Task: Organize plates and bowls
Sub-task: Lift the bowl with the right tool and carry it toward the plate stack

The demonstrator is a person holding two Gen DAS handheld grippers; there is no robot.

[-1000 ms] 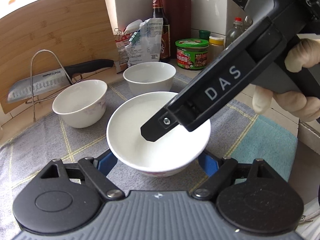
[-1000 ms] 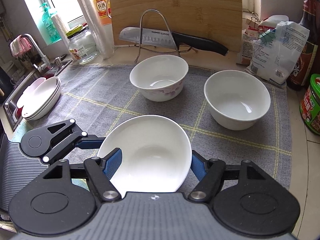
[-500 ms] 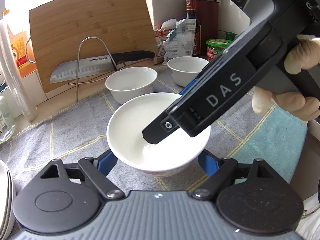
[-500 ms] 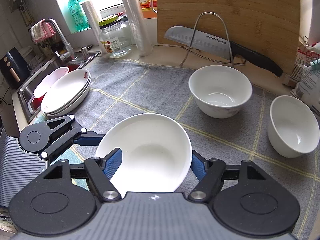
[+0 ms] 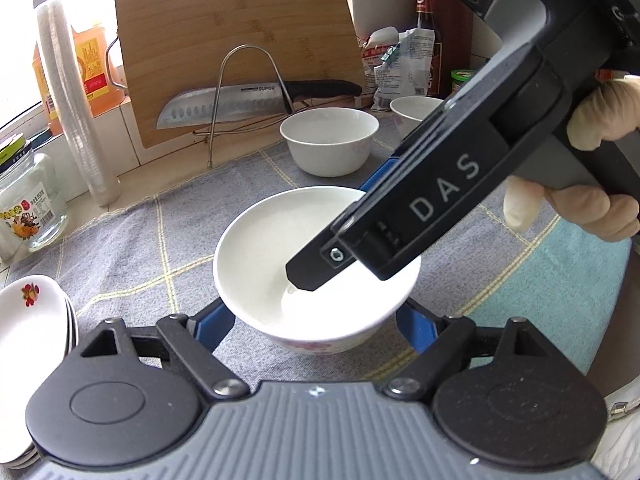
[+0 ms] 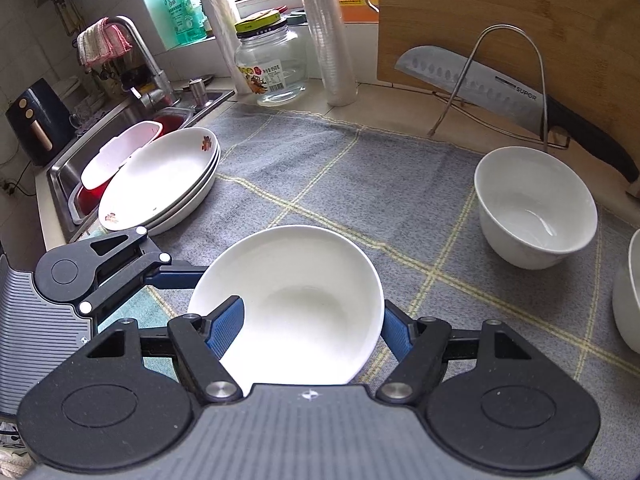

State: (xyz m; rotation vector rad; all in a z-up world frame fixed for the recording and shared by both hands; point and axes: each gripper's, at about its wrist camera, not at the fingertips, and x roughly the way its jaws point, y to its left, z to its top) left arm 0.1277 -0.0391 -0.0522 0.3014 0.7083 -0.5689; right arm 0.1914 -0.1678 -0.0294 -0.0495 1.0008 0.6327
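A white bowl (image 5: 260, 248) hangs just above the grey checked cloth (image 5: 120, 248), held by both grippers. My left gripper (image 5: 316, 328) is shut on it, a blue pad against each side of its outer wall. My right gripper (image 5: 340, 232) reaches in from the upper right in a gloved hand (image 5: 592, 208), one finger down inside the bowl and the other beyond its far rim. In the right wrist view the bowl (image 6: 304, 300) sits tilted in my right gripper (image 6: 310, 326). A left gripper finger (image 6: 176, 278) shows at the bowl's left edge. A stack of white flowered plates (image 6: 160, 176) lies left of it.
Two more white bowls (image 6: 536, 208) (image 6: 630, 296) stand on the cloth at the right. A knife on a wire rack (image 6: 480, 84) leans against a bamboo board (image 6: 520, 8) behind them. A glass jar (image 6: 272, 64), stacked plastic cups (image 6: 332, 48) and the sink (image 6: 132, 132) lie at the back left.
Both grippers have carried the bowl leftward across the cloth. The plate stack and sink have come closer, and the two standing bowls have slid off to the right. Neither grip has altered.
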